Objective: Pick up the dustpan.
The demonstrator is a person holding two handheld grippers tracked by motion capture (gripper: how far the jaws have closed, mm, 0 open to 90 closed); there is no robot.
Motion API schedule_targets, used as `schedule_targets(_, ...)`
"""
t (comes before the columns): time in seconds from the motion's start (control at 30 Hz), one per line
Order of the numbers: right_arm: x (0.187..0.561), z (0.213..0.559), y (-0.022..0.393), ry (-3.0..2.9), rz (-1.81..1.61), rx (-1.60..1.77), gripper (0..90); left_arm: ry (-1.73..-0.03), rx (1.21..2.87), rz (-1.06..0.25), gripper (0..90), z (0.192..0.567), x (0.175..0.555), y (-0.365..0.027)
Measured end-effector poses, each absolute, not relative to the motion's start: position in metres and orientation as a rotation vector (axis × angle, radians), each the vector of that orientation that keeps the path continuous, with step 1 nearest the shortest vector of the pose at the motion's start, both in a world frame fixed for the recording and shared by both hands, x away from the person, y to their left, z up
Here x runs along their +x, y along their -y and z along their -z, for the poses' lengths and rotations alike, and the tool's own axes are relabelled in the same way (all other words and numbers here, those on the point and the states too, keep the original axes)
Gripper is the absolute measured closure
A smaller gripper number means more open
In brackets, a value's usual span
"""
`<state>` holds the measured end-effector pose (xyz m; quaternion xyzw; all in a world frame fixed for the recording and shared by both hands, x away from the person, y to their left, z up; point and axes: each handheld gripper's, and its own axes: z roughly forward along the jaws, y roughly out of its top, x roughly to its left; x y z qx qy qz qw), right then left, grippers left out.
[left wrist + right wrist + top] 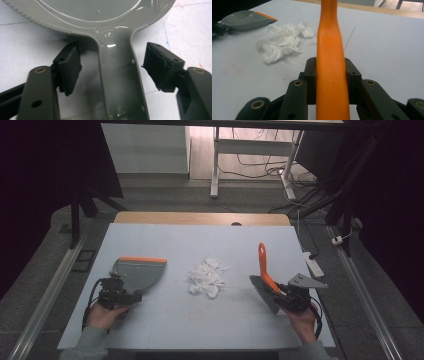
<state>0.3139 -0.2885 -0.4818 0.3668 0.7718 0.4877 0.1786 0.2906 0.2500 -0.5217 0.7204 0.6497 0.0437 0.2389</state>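
Note:
A grey dustpan [140, 270] with an orange lip lies at the left of the white table [165, 320]. Its handle [117, 75] runs between the jaws of my left gripper [122, 289] [112, 67], which stand open with a gap on each side. At the table's middle lies a pile of crumpled white tissue [206, 277] [282, 42]. To the right, my right gripper [281, 291] [332, 75] is shut on the orange handle [263, 262] [330, 37] of a brush, whose grey bristles [262, 295] rest on the table. The dustpan [244, 20] also appears far left in the right gripper view.
A wooden strip [200, 218] runs along the table's far edge. A white power strip [314, 265] lies on the floor to the right of the table. Behind the table stand white desk legs [215, 165] and loose cables. Metal rails flank the table on both sides.

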Motion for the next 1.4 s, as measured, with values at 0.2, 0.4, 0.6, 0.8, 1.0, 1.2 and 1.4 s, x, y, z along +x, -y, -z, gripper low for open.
schedule_targets(0.2,0.314,0.482,0.288,-2.182,-1.374,1.036,69.8,-1.790,1.937,-0.117,42.3,0.522,0.292,-0.252)
schedule_targets(0.4,0.314,0.481,0.290,-2.176,-1.378,1.041,69.9,-1.777,1.911,-0.091,57.3,0.522,0.292,-0.255)
schedule_targets(0.6,0.314,0.481,0.290,-2.175,-1.379,1.040,69.9,-1.764,1.890,-0.093,60.2,0.522,0.291,-0.257)
schedule_targets(0.8,0.314,0.481,0.290,-2.175,-1.375,1.040,69.9,-1.754,1.882,-0.114,61.1,0.522,0.290,-0.259)
schedule_targets(1.0,0.314,0.481,0.290,-2.175,-1.375,1.039,69.9,-1.708,1.869,-0.150,61.4,0.520,0.287,-0.263)
schedule_targets(1.2,0.314,0.482,0.290,-2.176,-1.372,1.039,69.9,-1.660,1.887,-0.165,61.4,0.520,0.286,-0.263)
schedule_targets(1.4,0.314,0.482,0.290,-2.176,-1.371,1.037,69.9,-1.645,1.872,-0.184,61.4,0.519,0.284,-0.265)
